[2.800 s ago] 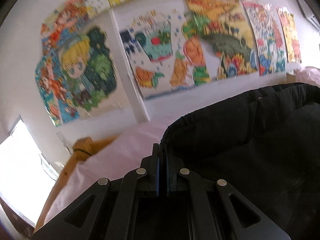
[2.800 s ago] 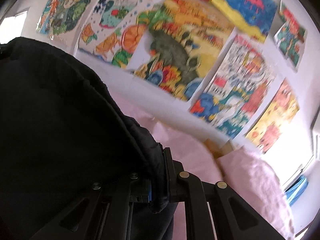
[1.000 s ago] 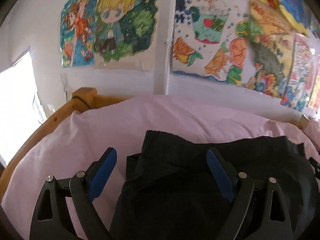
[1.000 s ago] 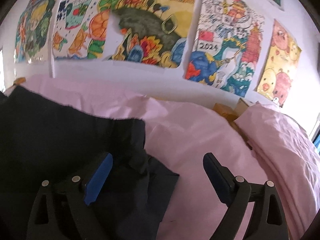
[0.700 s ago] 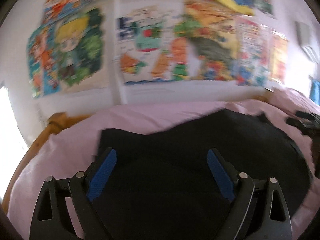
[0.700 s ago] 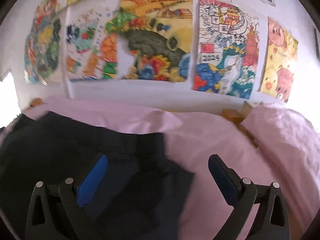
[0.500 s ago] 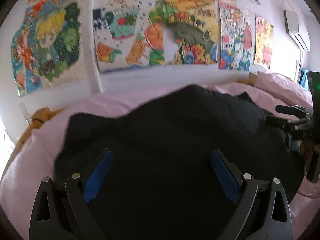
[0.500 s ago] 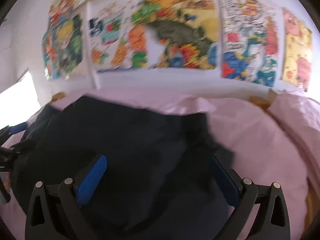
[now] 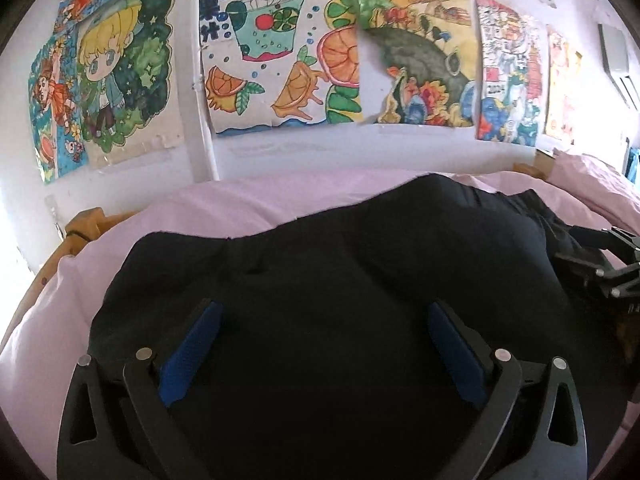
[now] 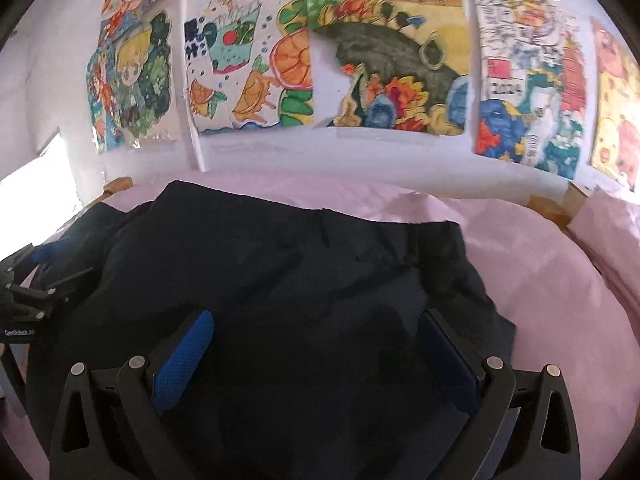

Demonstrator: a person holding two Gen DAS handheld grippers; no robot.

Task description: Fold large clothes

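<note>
Both the left gripper [image 9: 320,344] and right gripper [image 10: 316,348] hover wide apart, holding nothing. Best bet: flatten the puffy middle, then pinch matching corners for an even fold. The black garment [image 10: 280,272] lies bunched and wrinkly on the pink bedsheet [image 10: 560,272].

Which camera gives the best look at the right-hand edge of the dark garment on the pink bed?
The right wrist view: the dark garment shows its whole right edge against the pink sheet. In the left wrist view that side of the garment runs under the right gripper at the frame's margin.
</note>
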